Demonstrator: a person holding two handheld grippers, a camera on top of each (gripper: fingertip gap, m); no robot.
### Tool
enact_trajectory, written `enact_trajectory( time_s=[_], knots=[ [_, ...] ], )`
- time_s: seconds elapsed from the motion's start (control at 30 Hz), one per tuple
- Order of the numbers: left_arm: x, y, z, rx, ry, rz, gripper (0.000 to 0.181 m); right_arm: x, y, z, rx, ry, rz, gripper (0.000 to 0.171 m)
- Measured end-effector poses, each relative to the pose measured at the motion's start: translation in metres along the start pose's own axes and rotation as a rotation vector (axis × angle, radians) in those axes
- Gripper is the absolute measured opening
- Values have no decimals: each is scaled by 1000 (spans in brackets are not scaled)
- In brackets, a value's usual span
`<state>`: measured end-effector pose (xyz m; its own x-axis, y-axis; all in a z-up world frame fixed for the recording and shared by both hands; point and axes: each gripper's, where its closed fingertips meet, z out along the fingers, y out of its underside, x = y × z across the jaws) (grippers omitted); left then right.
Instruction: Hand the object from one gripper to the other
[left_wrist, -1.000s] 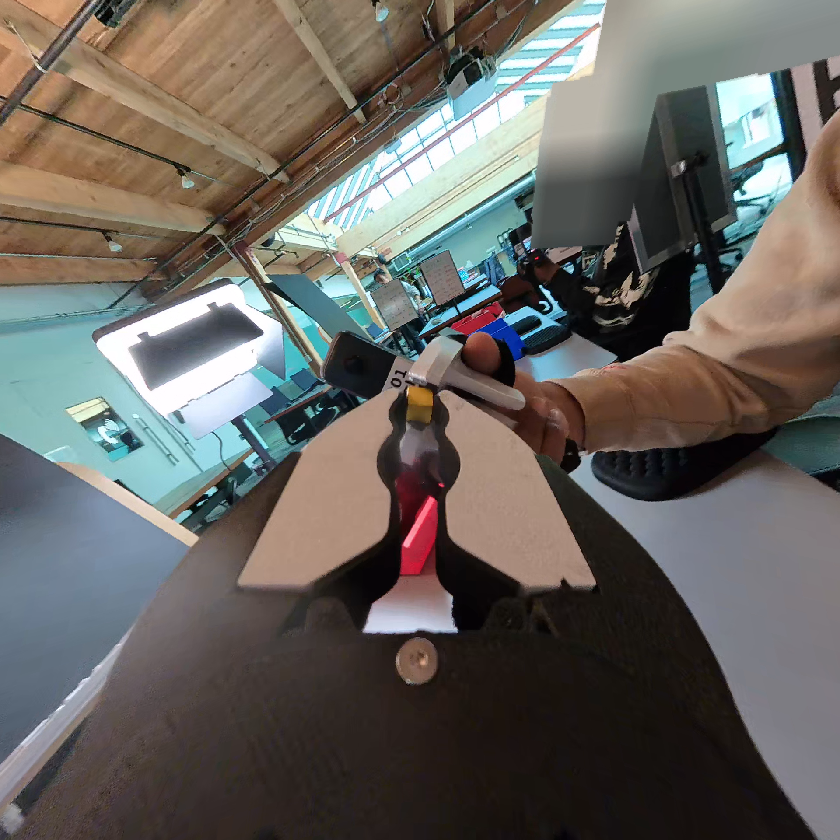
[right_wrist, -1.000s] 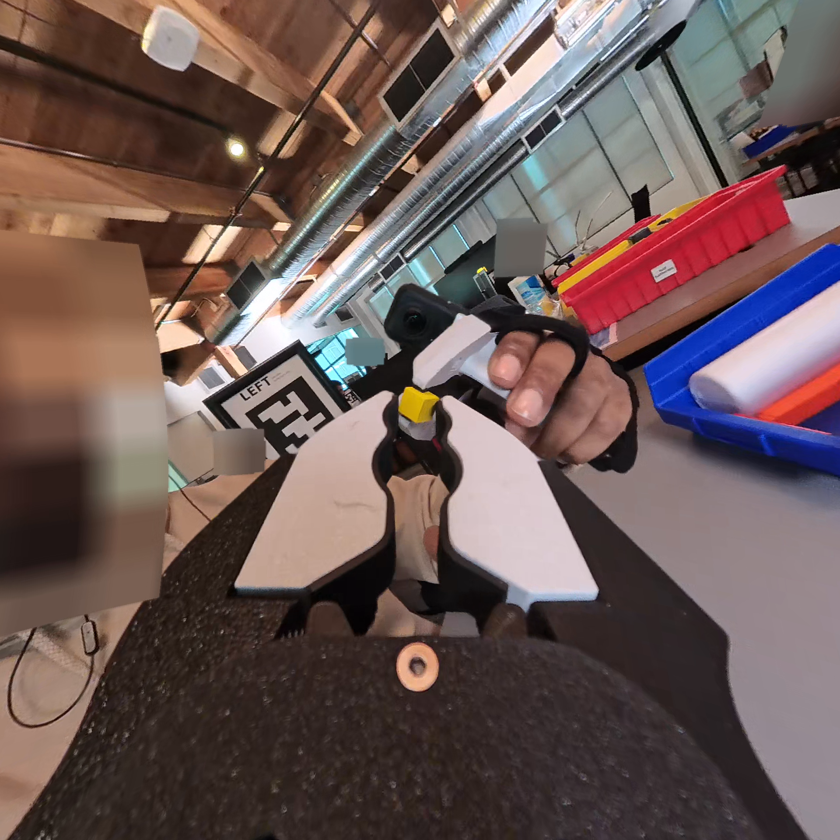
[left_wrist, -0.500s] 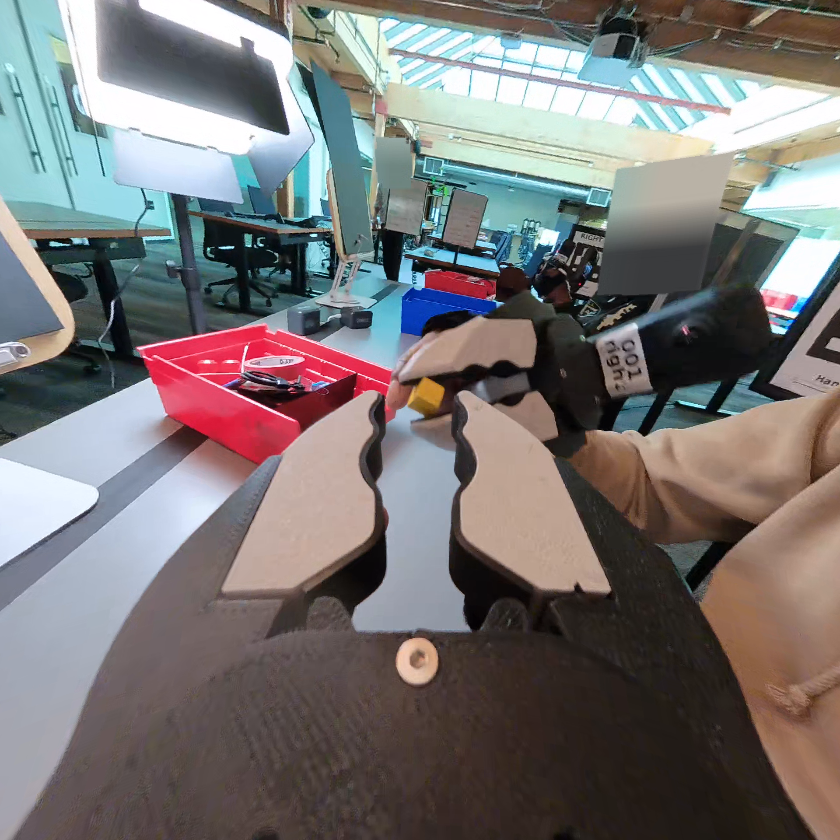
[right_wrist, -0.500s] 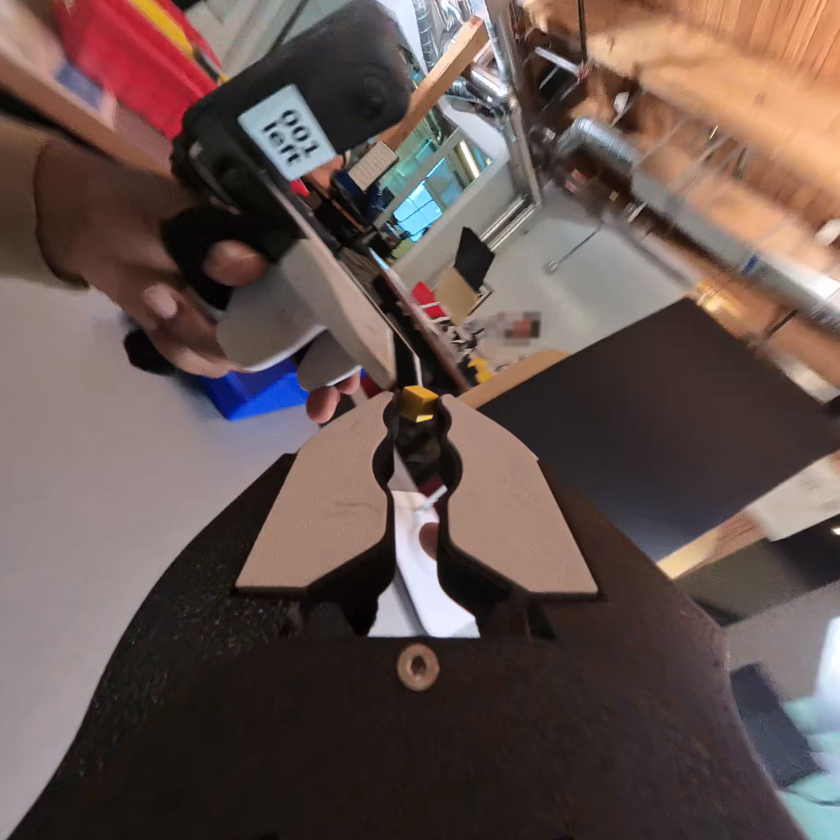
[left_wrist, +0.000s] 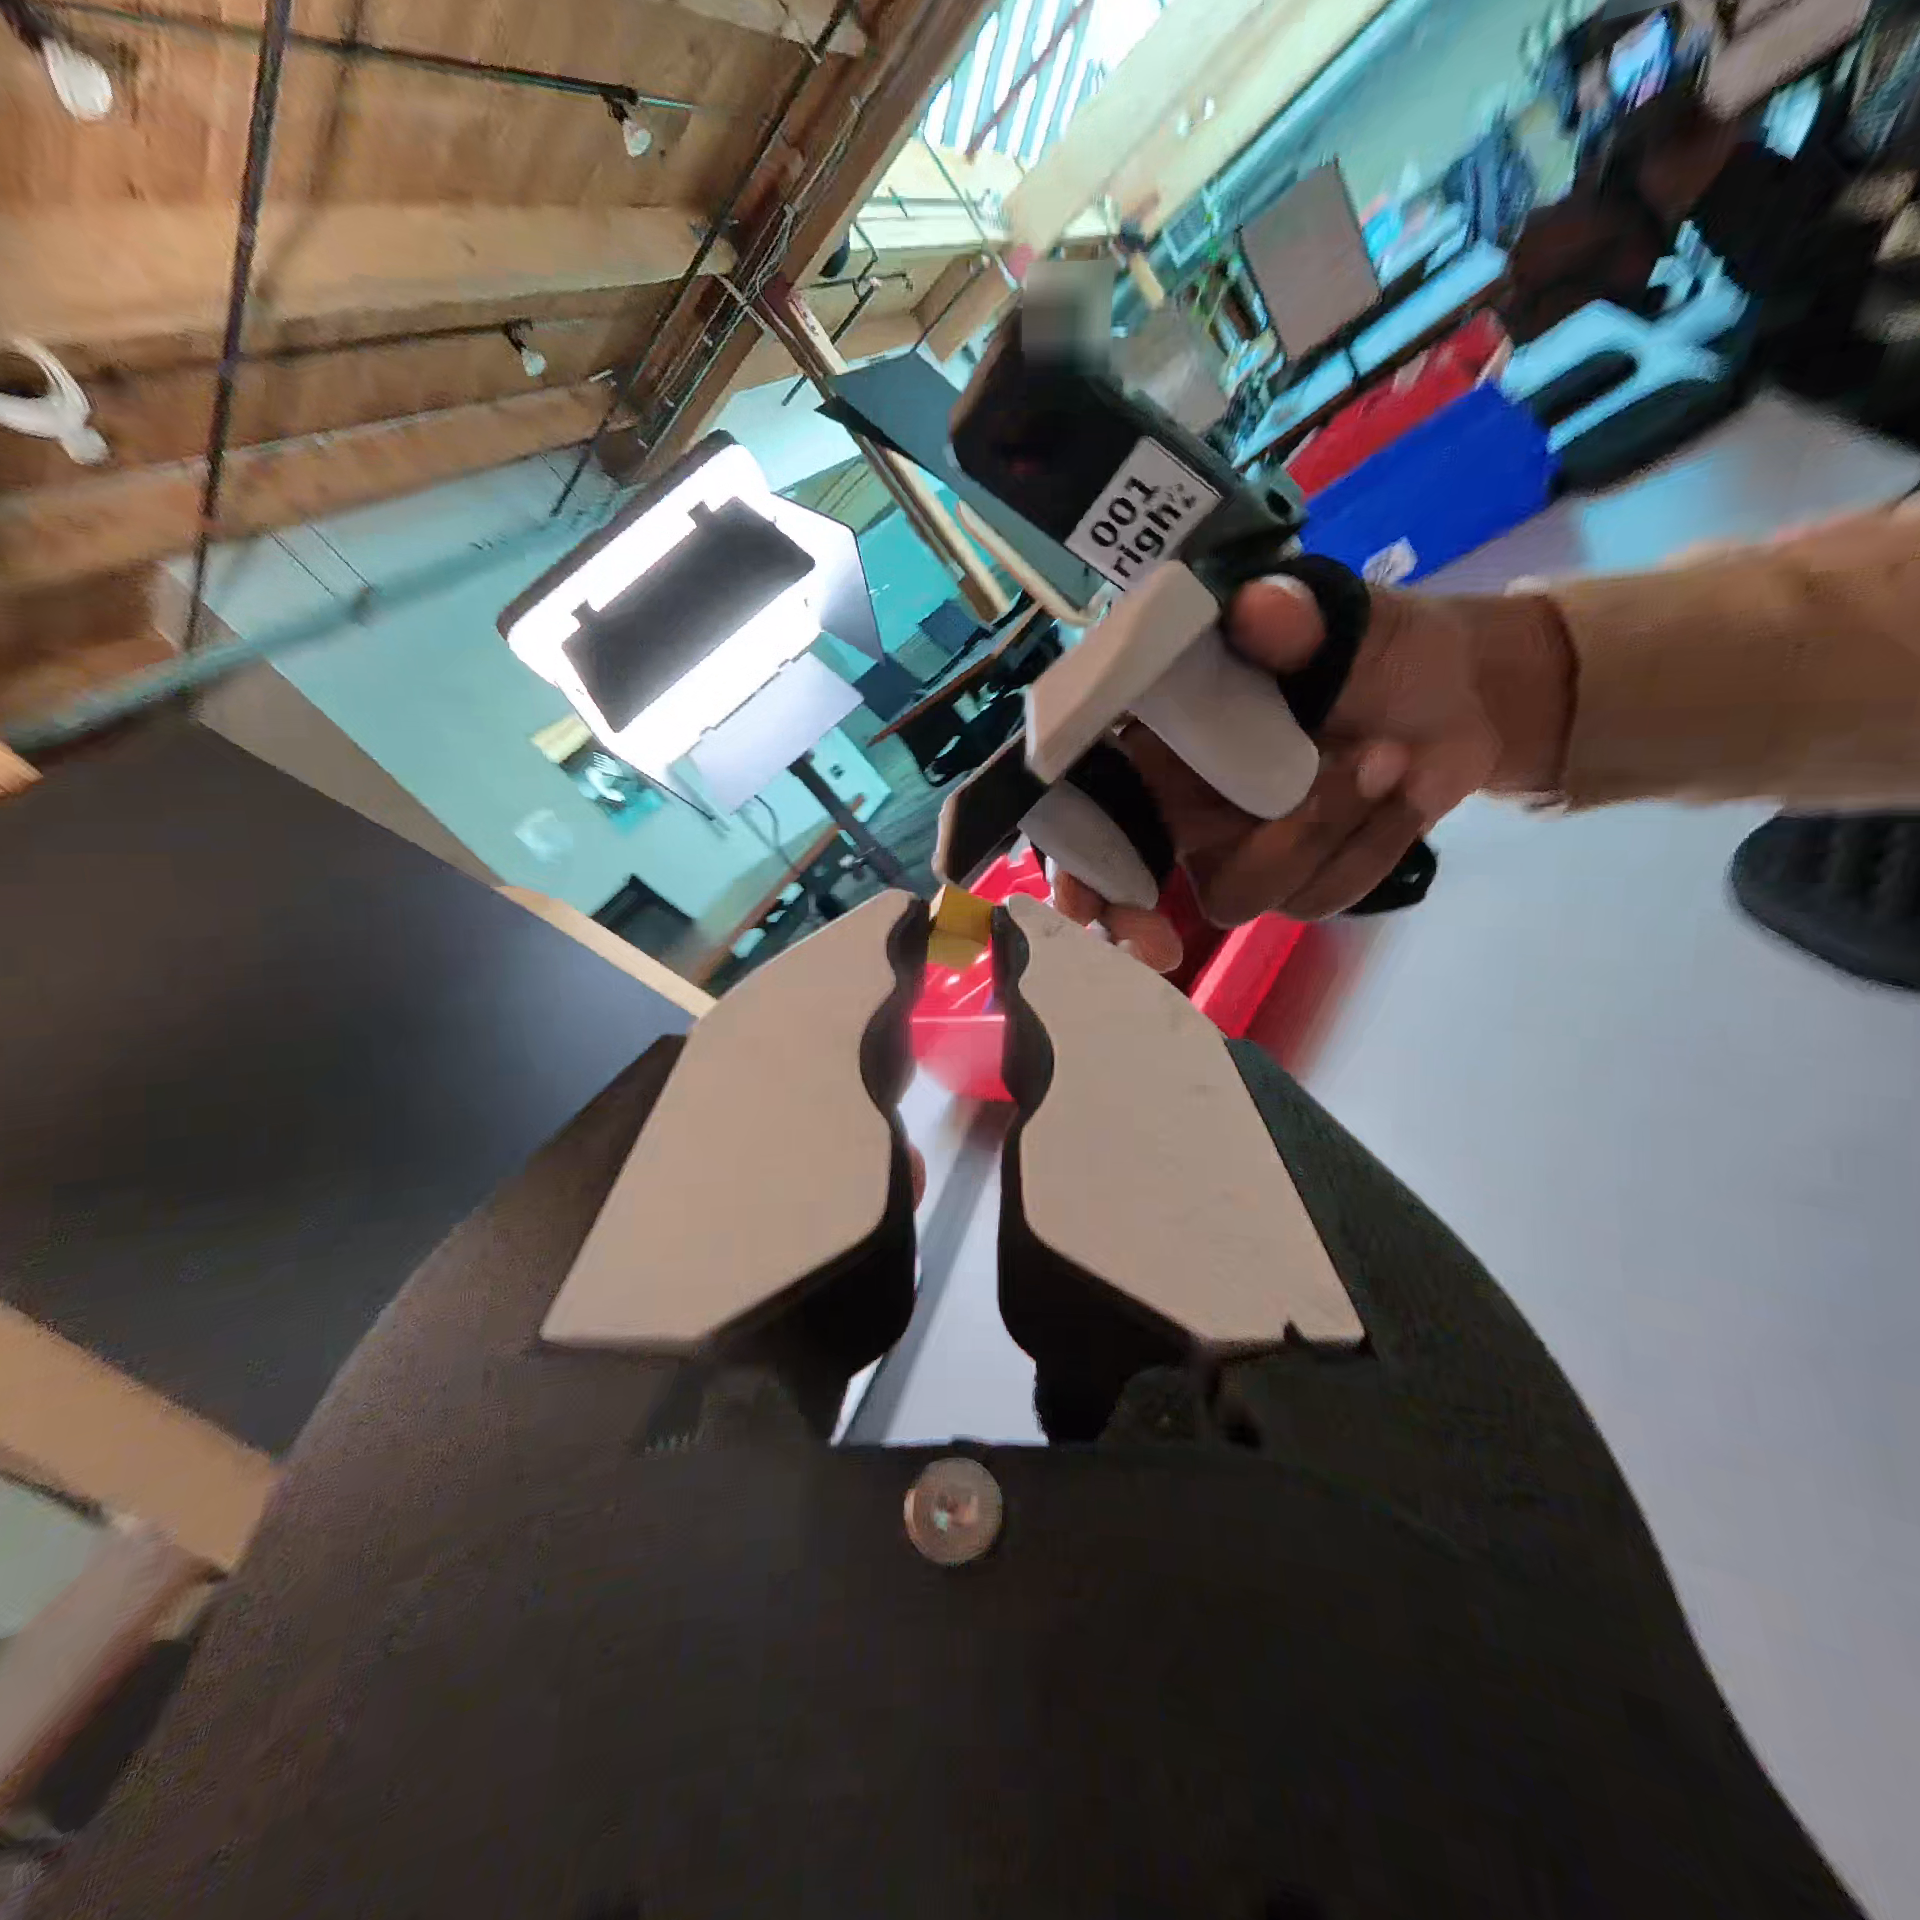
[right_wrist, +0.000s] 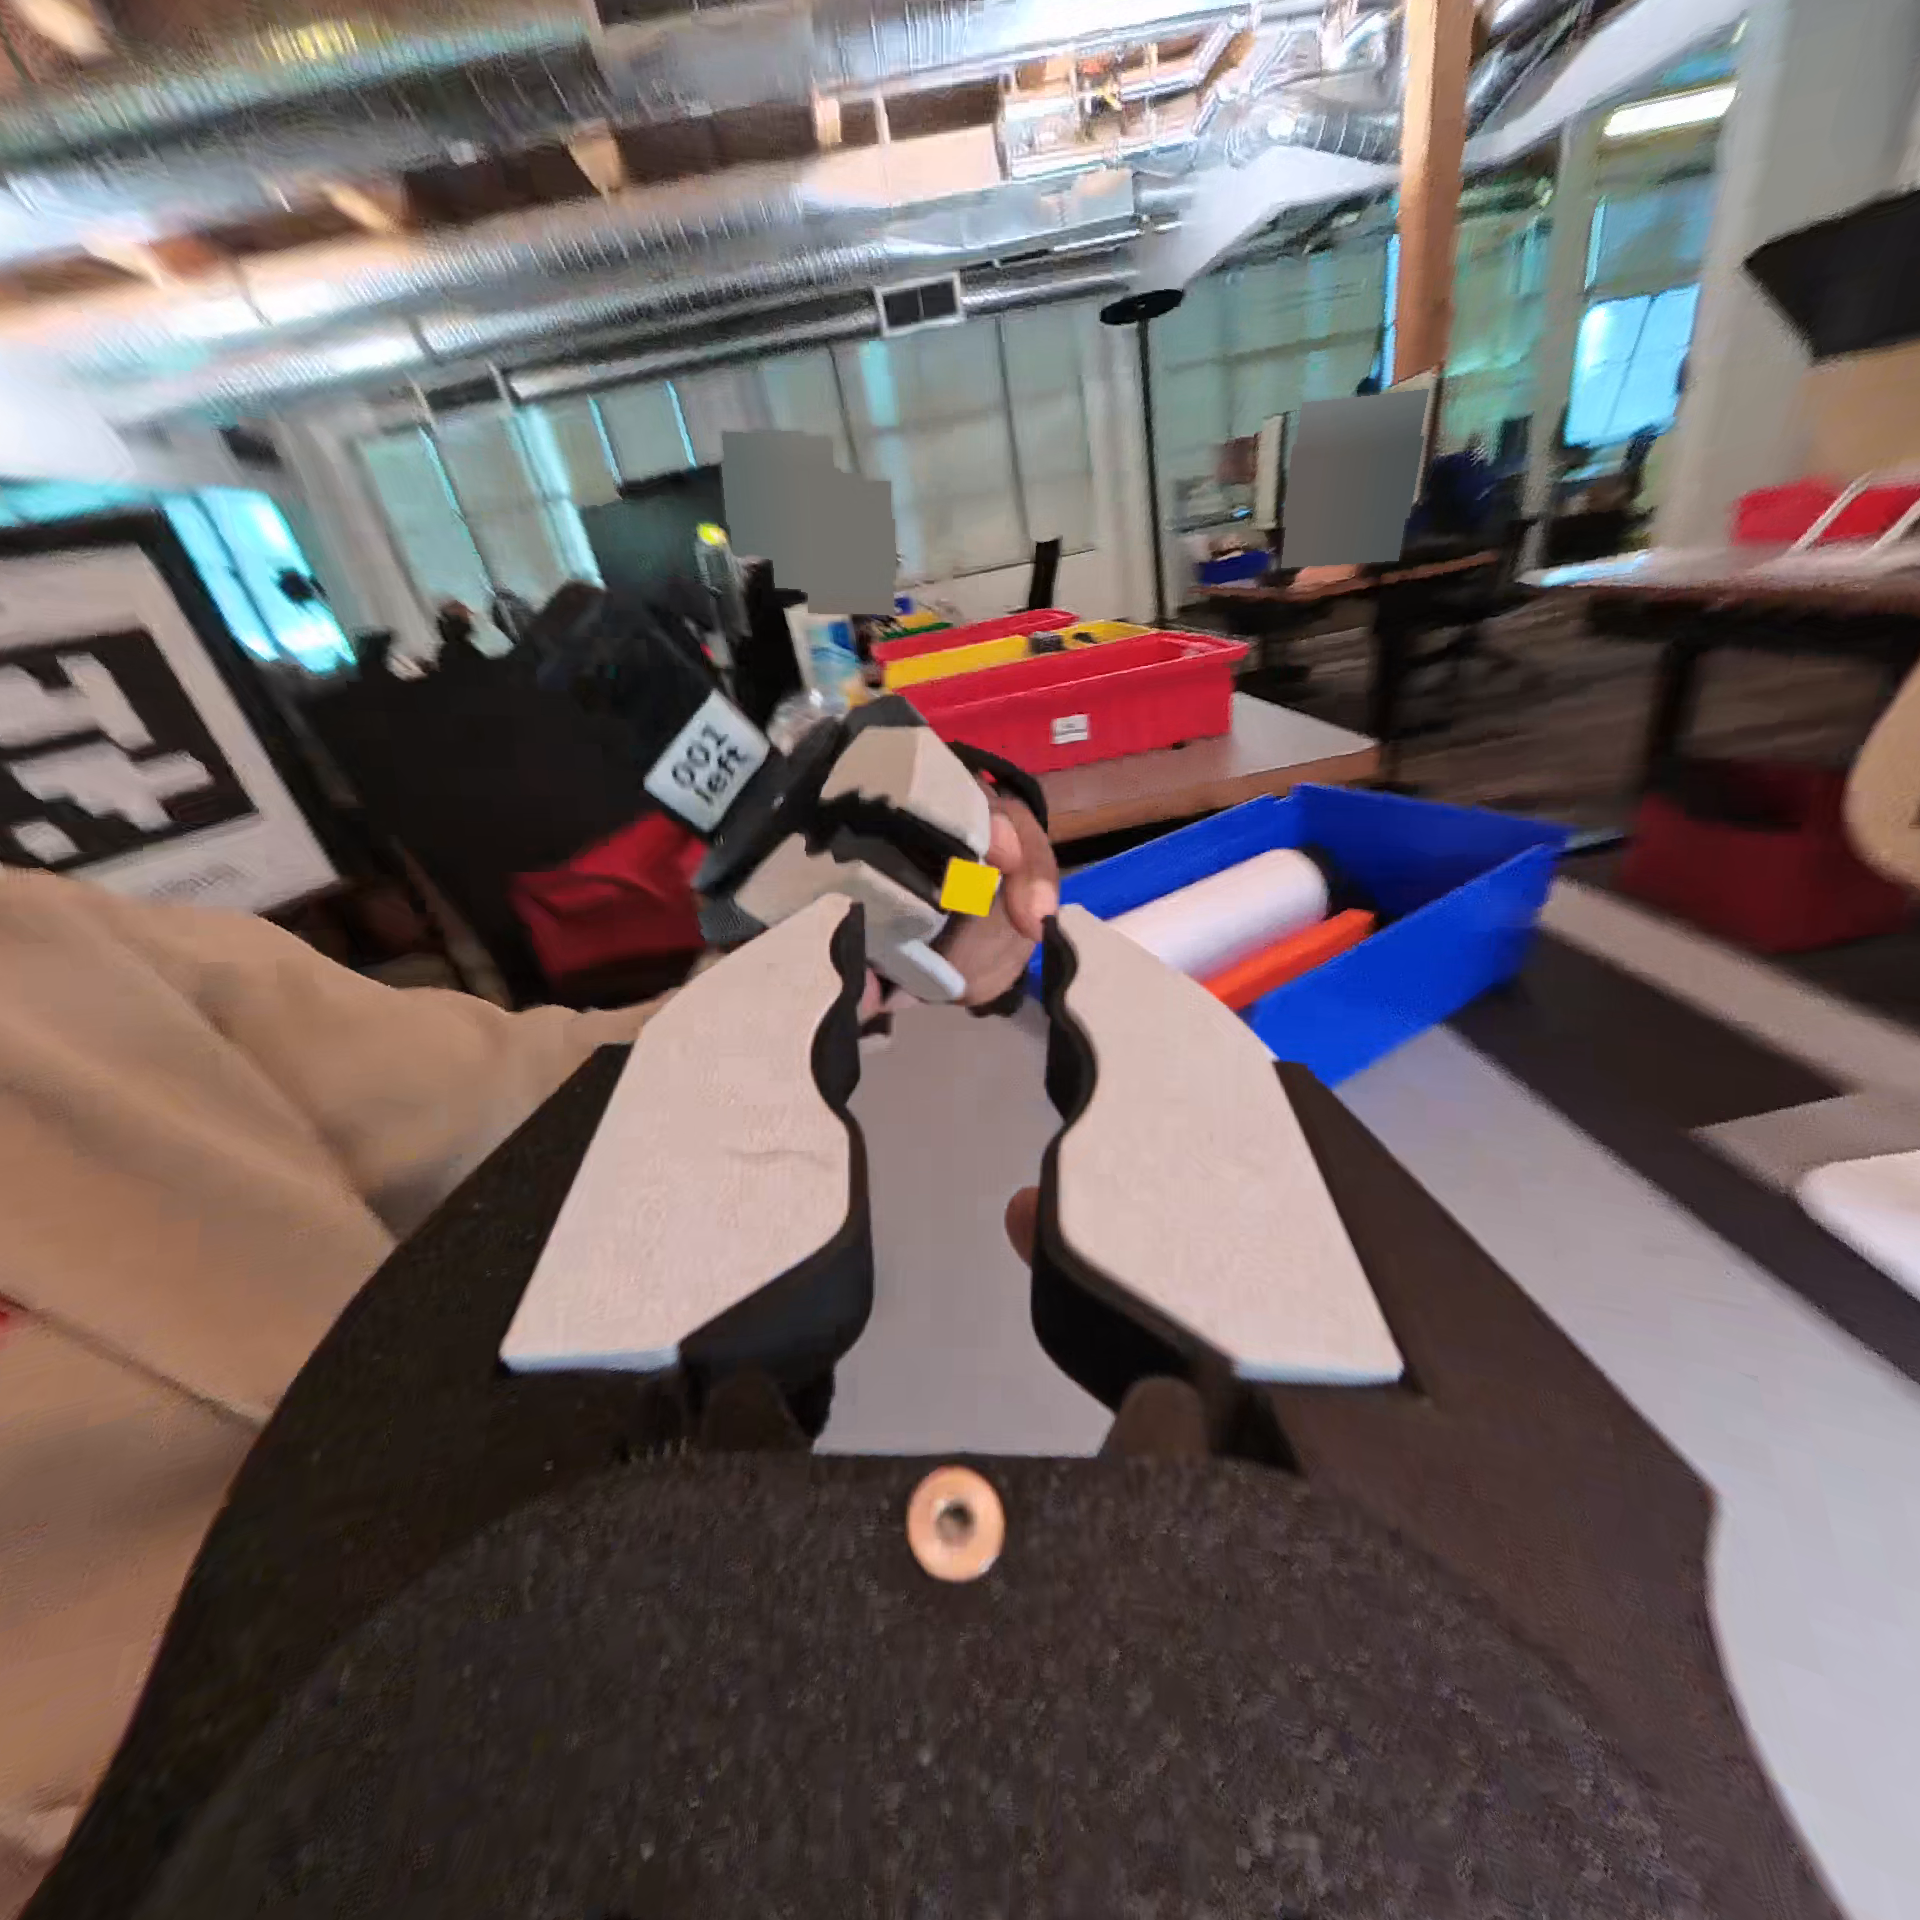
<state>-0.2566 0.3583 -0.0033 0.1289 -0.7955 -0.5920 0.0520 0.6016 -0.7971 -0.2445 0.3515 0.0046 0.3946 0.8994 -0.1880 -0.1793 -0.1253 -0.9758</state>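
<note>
Grey tabletop (right_wrist: 1558, 1299) under a timber ceiling: the yellow cube passes between two hand-held grippers.

Left gripper (left_wrist: 958, 920) has its fingers nearly together, pinching the small yellow cube (left_wrist: 958, 930) at their very tips; in the right wrist view the same cube (right_wrist: 969, 886) shows as a flat-faced, bright yellow block sticking out of that gripper's far end. Right gripper (right_wrist: 951, 920) has its jaws spread wide with nothing between them, the cube just beyond its tips. A hand (left_wrist: 1382, 748) grips its handle. On the table sit a blue bin (right_wrist: 1423, 914) holding a white roll (right_wrist: 1226, 909) and a red bin (right_wrist: 1091, 707) farther back.
</note>
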Motion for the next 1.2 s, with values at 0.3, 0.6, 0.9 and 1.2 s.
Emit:
enact_trajectory(
  time_s=[0.3, 0.6, 0.9, 1.2],
  knots=[
    [17, 14, 13, -74, -14, 190, 11, 9, 28, 12, -102, 7, 81, 10],
    [-34, 11, -8, 36, -94, -236, 18, 98, -2, -63, -152, 480, -112, 10],
    [-80, 9, -35, 7, -256, -303, 16, 286, 51, -253, -731, 1105, 48, 11],
    [-92, 10, -47, -6, -298, -307, 14, 335, 71, -230, -809, 1136, 59, 22]
  ],
)
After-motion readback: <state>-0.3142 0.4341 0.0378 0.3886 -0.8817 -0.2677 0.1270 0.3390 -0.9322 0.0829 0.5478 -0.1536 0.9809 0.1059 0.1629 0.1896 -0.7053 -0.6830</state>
